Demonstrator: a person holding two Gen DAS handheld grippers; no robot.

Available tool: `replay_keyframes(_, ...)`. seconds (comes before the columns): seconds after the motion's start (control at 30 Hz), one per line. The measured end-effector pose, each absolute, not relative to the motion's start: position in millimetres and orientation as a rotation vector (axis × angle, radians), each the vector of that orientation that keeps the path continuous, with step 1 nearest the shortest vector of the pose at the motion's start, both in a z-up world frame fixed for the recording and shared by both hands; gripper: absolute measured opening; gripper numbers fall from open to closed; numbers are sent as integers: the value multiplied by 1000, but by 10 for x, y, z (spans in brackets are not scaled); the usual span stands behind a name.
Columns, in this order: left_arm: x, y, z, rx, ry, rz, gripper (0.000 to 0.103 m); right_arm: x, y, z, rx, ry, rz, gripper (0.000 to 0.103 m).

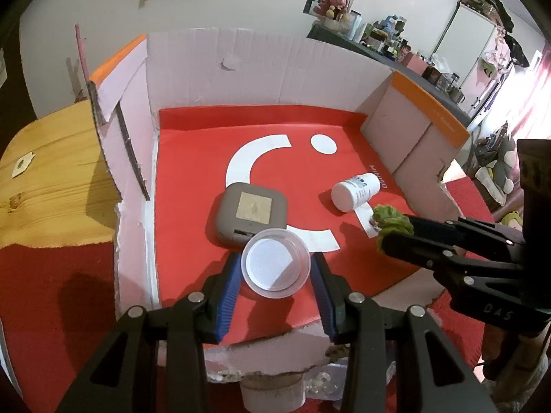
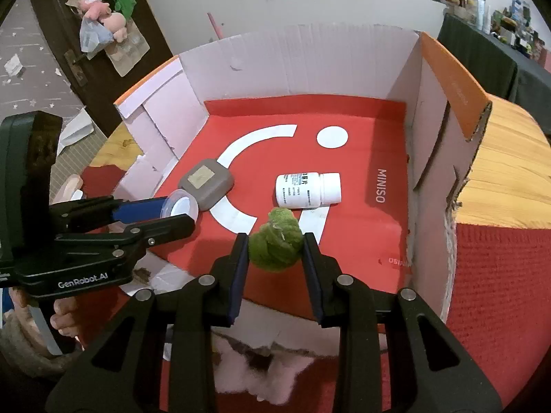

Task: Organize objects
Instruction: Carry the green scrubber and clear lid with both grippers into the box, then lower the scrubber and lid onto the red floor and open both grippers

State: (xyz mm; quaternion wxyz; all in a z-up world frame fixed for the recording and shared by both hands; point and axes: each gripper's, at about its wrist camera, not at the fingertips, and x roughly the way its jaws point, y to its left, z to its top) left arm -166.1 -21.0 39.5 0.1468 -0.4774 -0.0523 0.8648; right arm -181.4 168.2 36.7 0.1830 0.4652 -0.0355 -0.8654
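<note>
My left gripper point(image 1: 275, 268) is shut on a clear plastic cup point(image 1: 275, 263), held over the front of a cardboard box point(image 1: 261, 69) lined with a red MINISO sheet. It also shows in the right wrist view point(image 2: 180, 211). My right gripper point(image 2: 275, 244) is shut on a green fuzzy scrunchie point(image 2: 275, 241), held over the box's front; it shows in the left wrist view point(image 1: 392, 220). A grey square case point(image 1: 251, 211) and a white pill bottle point(image 1: 354, 191) on its side lie on the red sheet.
The box walls point(image 2: 430, 113) stand on three sides, with orange-edged flaps. The box sits on a wooden table point(image 1: 51, 179) with a red cloth point(image 2: 499, 292). A cluttered shelf point(image 1: 396, 41) is at the back right.
</note>
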Motion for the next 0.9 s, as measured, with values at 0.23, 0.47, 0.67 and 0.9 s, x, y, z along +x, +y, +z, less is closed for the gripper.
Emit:
replay_keyframes(0.23, -1686, -203, 387, -1380, -145, 2487, 43, -1876, 1685, 305, 1338, -98, -2437, 29)
replay_keyframes(0.47, -1709, -186, 383, -1374, -134, 2492, 43, -1914, 1665, 273, 1345, -89, -2433, 29)
replay_keyframes(0.67, -1763, -163, 372, -1369, -115, 2503, 43, -1939, 1668, 255, 1347, -88, -2435, 29)
replay_keyframes(0.9, -1907, -140, 366, -1371, -117, 2517, 43, -2003, 1661, 242, 1351, -64, -2447, 29)
